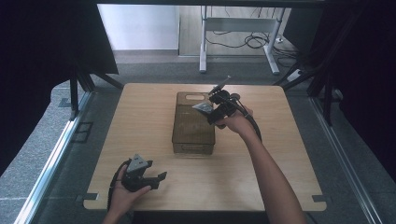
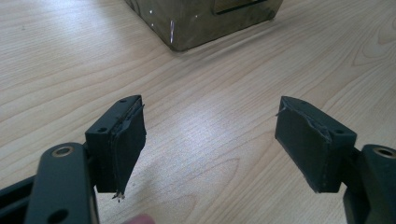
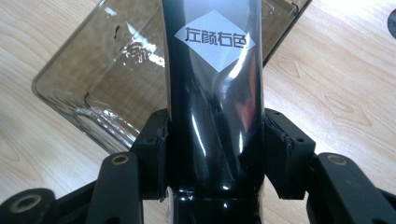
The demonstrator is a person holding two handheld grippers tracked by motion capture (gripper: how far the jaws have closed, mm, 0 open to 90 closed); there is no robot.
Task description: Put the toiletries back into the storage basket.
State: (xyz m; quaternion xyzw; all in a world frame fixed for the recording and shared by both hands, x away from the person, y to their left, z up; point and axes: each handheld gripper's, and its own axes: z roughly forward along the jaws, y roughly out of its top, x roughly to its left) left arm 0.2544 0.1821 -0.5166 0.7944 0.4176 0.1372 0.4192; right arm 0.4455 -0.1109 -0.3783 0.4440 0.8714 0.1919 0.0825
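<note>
At frame centre, the right gripper point(image 1: 211, 108) clamps a glossy black bottle point(image 3: 212, 116) above a clear brown bin point(image 1: 192, 140). At lower left, the left gripper point(image 1: 156, 179) rests with jaws spread and empty.

The high view looks forward and down from above the person's side onto the wooden table point(image 1: 154, 182), taking in the whole top, the floor beyond and both forearms; the left gripper view sits low and close over the tabletop near its front-left corner, facing along its 2 jaws toward the smoky clear bin point(image 2: 201, 23), whose near corner the high view shares point(image 1: 192, 133). The right gripper view looks steeply down from just above that bin point(image 3: 93, 84), close in; all 3 views share the bin and the wood around it.
</note>
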